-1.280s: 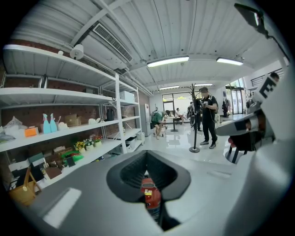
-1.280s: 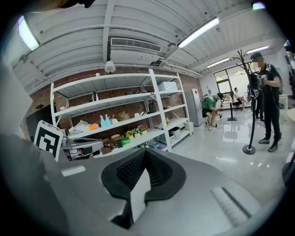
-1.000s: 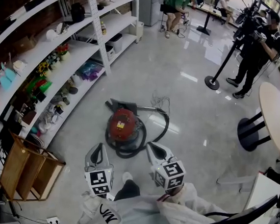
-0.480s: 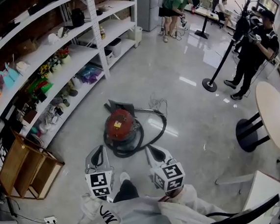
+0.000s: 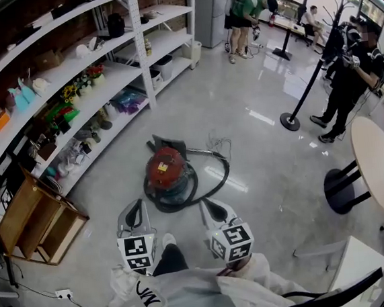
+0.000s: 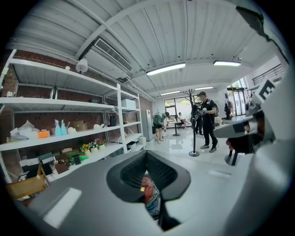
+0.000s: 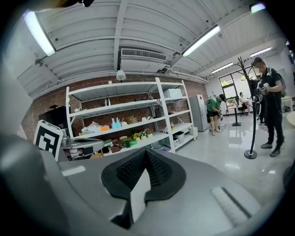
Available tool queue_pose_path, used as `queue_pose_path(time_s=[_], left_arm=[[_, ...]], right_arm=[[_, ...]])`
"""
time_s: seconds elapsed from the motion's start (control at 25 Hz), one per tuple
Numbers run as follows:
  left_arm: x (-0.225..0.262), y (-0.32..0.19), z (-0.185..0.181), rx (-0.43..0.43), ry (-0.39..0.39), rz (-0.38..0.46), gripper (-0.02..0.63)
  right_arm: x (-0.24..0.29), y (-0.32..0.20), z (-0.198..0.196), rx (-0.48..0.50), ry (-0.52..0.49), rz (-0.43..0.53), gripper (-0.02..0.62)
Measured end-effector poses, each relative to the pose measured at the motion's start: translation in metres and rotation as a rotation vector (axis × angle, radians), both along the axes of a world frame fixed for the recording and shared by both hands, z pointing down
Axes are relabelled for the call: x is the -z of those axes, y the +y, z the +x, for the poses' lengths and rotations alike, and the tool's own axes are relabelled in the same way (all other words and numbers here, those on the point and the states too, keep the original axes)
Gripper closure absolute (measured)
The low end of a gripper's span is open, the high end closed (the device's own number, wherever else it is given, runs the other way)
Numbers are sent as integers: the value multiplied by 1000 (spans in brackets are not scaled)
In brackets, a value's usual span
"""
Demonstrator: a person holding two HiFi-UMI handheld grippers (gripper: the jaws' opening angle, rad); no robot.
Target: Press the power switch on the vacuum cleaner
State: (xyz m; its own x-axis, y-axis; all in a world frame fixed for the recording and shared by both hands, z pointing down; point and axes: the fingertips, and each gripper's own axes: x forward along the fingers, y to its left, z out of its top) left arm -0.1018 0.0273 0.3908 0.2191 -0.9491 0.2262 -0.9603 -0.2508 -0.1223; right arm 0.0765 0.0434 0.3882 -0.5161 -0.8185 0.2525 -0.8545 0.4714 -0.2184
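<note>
A red canister vacuum cleaner (image 5: 166,169) sits on the grey floor with its black hose (image 5: 211,181) looped around it. Both grippers hang low in the head view, short of the vacuum and apart from it. My left gripper (image 5: 138,204) points toward the vacuum's near left side, and my right gripper (image 5: 206,203) toward its near right. Both are shut with nothing held. In the left gripper view a strip of the red vacuum (image 6: 148,192) shows through the narrow slit below the closed left gripper (image 6: 146,154). The right gripper (image 7: 146,152) looks at shelves and floor only.
White shelving (image 5: 97,84) full of small goods runs along the left. An open wooden crate (image 5: 33,222) stands beside it. A round table (image 5: 378,158) and a black pole stand (image 5: 290,120) are to the right. One person (image 5: 350,77) stands at the right, and others are at the back.
Both grippers stay in the same place and stay shut. The head camera has shifted slightly, so the shelves and the vacuum sit a little differently in view.
</note>
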Motion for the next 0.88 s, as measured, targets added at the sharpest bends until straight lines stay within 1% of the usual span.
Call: queue_pose_path(time_s=[0.32, 0.48, 0.64, 0.88], left_arm=[[1, 31, 5, 24, -8, 2, 606], [3, 42, 12, 17, -14, -3, 606], [4, 43, 12, 14, -18, -6, 606], [11, 48, 26, -19, 3, 1, 606]], right_arm=[[-3, 27, 5, 23, -12, -1, 594], [-3, 34, 13, 13, -24, -8, 594], [-2, 38, 15, 7, -33, -3, 594], [-1, 44, 20, -6, -31, -12, 594]])
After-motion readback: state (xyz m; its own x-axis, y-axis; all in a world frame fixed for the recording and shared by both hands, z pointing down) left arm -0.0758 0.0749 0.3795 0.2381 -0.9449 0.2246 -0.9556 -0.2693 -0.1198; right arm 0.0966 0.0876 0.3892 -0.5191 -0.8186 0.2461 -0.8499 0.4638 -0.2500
